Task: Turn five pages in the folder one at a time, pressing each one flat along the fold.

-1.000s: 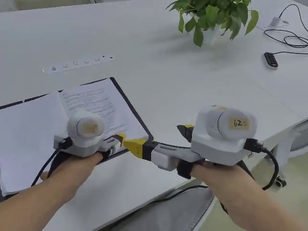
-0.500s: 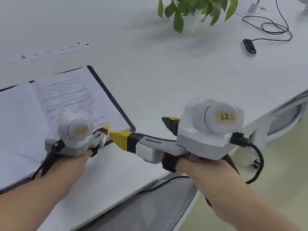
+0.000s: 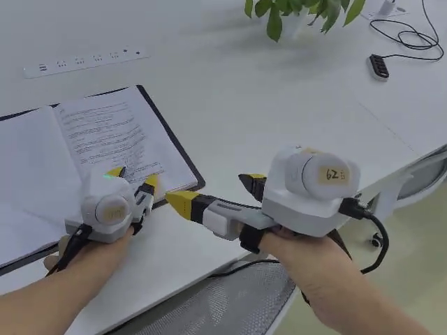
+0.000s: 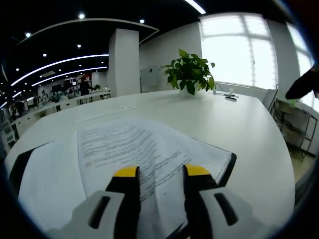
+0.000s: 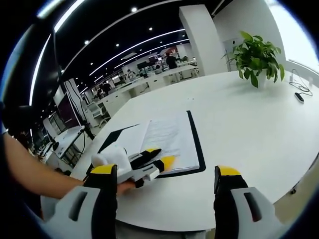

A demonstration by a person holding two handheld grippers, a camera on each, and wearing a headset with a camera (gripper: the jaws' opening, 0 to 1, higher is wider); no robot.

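The black folder [image 3: 180,150] lies open at the table's front left, with a printed page [image 3: 105,132] on its right half. My left gripper [image 3: 133,178] is open and low over that page's near right corner; the left gripper view has the printed page [image 4: 139,144] between the yellow tips of my left gripper [image 4: 161,172]. To its right my right gripper [image 3: 214,191] stands wide open above bare table beside the folder's corner. The right gripper view looks between the jaws of my right gripper [image 5: 166,172] at the folder [image 5: 197,144] and the left gripper [image 5: 158,156].
A potted plant [image 3: 300,10] stands at the back. A white power strip [image 3: 84,61] lies behind the folder. A black remote [image 3: 378,65] and cables [image 3: 412,35] are at the far right. A mesh chair [image 3: 230,300] sits below the table's near edge [image 3: 209,258].
My left gripper has swung from pointing right along the folder's near edge to pointing forward over the page corner. The right gripper has stayed open beside the folder.
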